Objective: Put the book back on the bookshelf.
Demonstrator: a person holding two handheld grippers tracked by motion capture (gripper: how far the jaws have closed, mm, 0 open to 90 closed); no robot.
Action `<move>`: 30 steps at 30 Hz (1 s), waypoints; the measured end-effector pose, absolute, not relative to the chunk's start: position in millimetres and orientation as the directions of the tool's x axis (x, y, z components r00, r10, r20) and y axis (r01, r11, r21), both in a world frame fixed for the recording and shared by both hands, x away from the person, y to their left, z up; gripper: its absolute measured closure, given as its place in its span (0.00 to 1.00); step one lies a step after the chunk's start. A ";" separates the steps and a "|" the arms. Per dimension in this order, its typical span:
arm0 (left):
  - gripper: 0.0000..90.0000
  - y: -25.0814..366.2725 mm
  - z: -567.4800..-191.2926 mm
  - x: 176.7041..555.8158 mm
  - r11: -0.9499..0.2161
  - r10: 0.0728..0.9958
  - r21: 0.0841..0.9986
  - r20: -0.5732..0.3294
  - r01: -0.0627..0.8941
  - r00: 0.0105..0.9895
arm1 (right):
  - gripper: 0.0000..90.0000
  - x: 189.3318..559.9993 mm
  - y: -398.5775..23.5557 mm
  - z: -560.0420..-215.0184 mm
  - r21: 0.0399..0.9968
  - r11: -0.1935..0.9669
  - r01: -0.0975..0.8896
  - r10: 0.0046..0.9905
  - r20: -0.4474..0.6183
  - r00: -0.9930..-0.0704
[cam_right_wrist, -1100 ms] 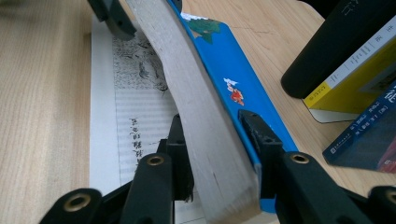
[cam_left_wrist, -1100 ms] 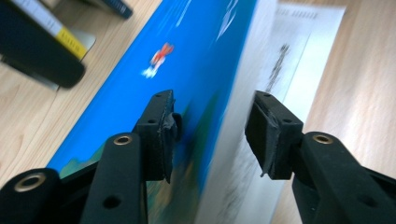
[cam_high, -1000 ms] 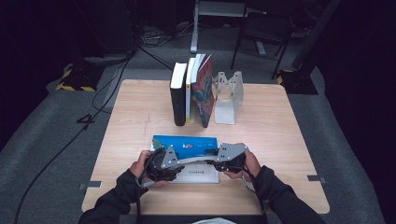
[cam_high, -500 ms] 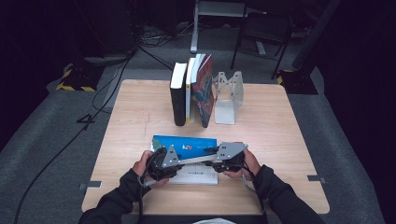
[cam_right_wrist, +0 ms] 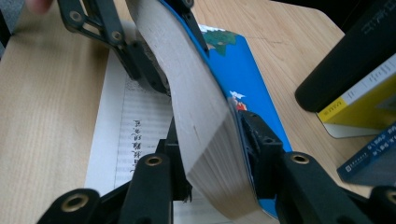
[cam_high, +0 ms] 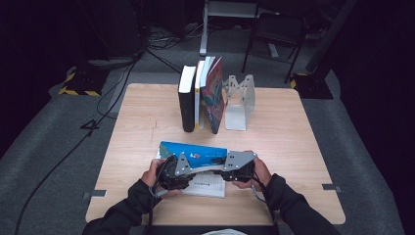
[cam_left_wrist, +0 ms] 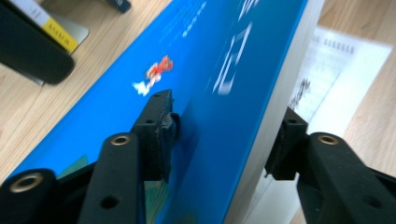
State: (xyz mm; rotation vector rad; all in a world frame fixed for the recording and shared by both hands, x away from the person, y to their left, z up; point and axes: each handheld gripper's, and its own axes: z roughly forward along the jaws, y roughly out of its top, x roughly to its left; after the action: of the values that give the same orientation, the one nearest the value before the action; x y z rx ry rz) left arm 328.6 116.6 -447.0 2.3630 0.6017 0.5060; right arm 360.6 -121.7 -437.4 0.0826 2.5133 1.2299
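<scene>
A blue-covered book point(cam_high: 195, 151) is tipped up on its long edge near the front of the table, over a flat white book point(cam_high: 208, 186). My left gripper point(cam_high: 175, 172) is shut on its left end and my right gripper point(cam_high: 236, 169) on its right end. In the left gripper view the jaws clamp the blue cover point(cam_left_wrist: 224, 70) and the page side, the gripper point(cam_left_wrist: 224, 135) astride the book. In the right gripper view the gripper point(cam_right_wrist: 215, 149) squeezes the cream page block point(cam_right_wrist: 196, 93), which bends, and the left gripper's jaws point(cam_right_wrist: 135, 56) grip the far end.
At the back middle, a black book point(cam_high: 186, 100), a yellow-spined one point(cam_high: 198, 95) and a colourful one point(cam_high: 213, 95) stand against a white metal bookend point(cam_high: 240, 100). The wooden table point(cam_high: 303, 161) has bare room on both sides. Cables and chair legs lie on the floor beyond.
Both grippers, still clamped on the blue book, have drifted slightly toward the front edge. The book's tilt looks about the same.
</scene>
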 end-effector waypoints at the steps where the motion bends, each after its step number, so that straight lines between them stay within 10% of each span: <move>1: 0.65 116.0 -445.6 327.2 -0.692 0.529 0.669 0.213 0.272 0.822 | 0.74 358.7 -120.1 -436.2 0.775 0.624 -0.097 0.198 -0.277 -0.940; 8: 0.77 112.6 -444.0 321.1 -0.718 0.509 0.658 0.276 0.225 0.816 | 0.73 356.3 -117.4 -433.5 0.776 0.624 -0.091 0.207 -0.276 -0.938; 14: 0.81 119.1 -444.3 324.0 -0.695 0.503 0.689 0.262 0.205 0.823 | 0.52 364.4 -127.6 -429.8 0.806 0.590 -0.046 0.275 -0.254 -0.927; 30: 0.83 138.6 -434.1 323.4 -0.626 0.525 0.758 0.238 0.182 0.817 | 0.50 416.2 -182.1 -468.3 0.766 0.595 0.242 0.470 -0.088 -0.878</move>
State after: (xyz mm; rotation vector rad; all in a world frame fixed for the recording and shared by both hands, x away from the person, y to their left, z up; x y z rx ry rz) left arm 323.4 138.6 -434.1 2.2279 0.5160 0.5731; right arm 416.2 -182.1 -468.3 0.5825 2.5446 1.1604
